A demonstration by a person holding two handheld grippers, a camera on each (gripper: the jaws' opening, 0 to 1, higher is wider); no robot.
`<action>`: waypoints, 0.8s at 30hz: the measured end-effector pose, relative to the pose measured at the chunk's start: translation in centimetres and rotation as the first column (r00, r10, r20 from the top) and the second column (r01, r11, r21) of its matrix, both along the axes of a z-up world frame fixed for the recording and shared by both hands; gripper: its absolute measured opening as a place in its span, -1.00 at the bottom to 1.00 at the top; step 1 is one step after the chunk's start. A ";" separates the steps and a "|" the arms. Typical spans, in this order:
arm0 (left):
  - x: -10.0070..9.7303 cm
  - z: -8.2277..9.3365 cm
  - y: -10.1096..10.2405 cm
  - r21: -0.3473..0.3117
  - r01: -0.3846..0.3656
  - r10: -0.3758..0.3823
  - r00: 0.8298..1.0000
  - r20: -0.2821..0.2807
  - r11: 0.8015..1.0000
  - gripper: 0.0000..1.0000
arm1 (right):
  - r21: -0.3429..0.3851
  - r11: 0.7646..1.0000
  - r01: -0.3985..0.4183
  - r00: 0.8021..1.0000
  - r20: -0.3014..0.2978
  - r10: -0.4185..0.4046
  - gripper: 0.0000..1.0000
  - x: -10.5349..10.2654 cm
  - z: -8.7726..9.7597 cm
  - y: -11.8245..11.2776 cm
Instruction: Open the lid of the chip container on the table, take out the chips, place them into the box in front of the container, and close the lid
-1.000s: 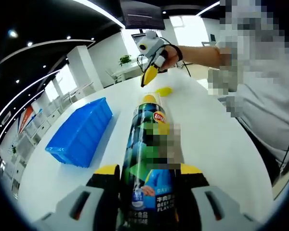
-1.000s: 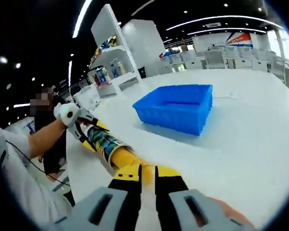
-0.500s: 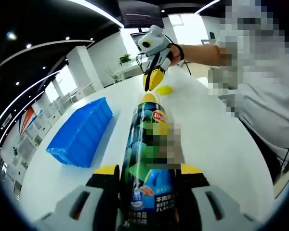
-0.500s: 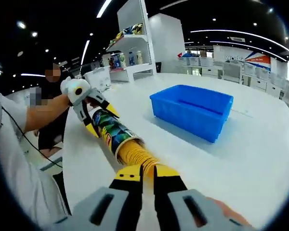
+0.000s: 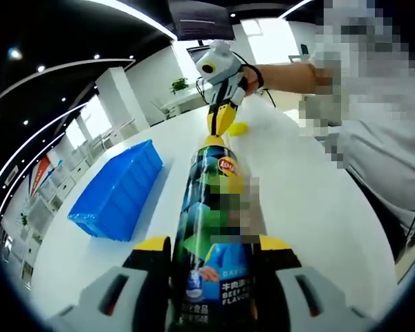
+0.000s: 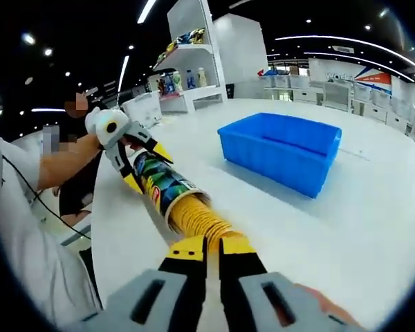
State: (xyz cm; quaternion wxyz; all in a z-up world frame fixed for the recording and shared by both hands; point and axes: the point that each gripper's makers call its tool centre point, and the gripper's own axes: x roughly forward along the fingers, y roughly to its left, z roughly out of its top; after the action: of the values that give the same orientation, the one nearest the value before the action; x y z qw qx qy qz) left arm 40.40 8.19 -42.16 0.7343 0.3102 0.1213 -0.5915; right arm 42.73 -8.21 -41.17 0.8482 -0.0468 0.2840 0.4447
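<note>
**Chip stack lies in line with the can, right fingers at its outer end**

The chip container is held tipped on its side over the desk, and its long axis runs straight from the left gripper to the right gripper. Out of its open mouth a yellow stack of chips sticks along that same axis, toward the right gripper. The right fingers are pressed close on the end of the stack, apparently pinching it. The left fingers clamp the container near its base. In the left gripper view the container points away, with the right gripper at its far mouth. A small yellow object, perhaps the lid, lies on the desk just beyond the mouth. The blue box sits beside the container, off its axis and nearer the right gripper. So the pull likely runs along the axis, then swings sideways to the box.
</note>
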 end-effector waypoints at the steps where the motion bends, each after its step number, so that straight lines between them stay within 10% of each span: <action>1: 0.0 0.0 0.0 0.000 -0.001 0.001 1.000 0.000 1.000 -0.04 | 0.003 1.000 0.001 1.000 -0.001 -0.001 -0.89 0.0 0.0 0.0; 24: 0.1 -0.1 0.0 0.013 -0.003 0.003 1.000 0.002 1.000 -0.02 | 0.070 0.997 -0.021 0.999 -0.041 0.023 -0.89 0.0 -0.2 -0.3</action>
State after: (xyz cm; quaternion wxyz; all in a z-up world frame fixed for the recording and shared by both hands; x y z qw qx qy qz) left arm 40.48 8.20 -42.29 0.7334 0.3153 0.1247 -0.5892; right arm 42.72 -8.51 -41.34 0.8382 -0.0112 0.2857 0.4645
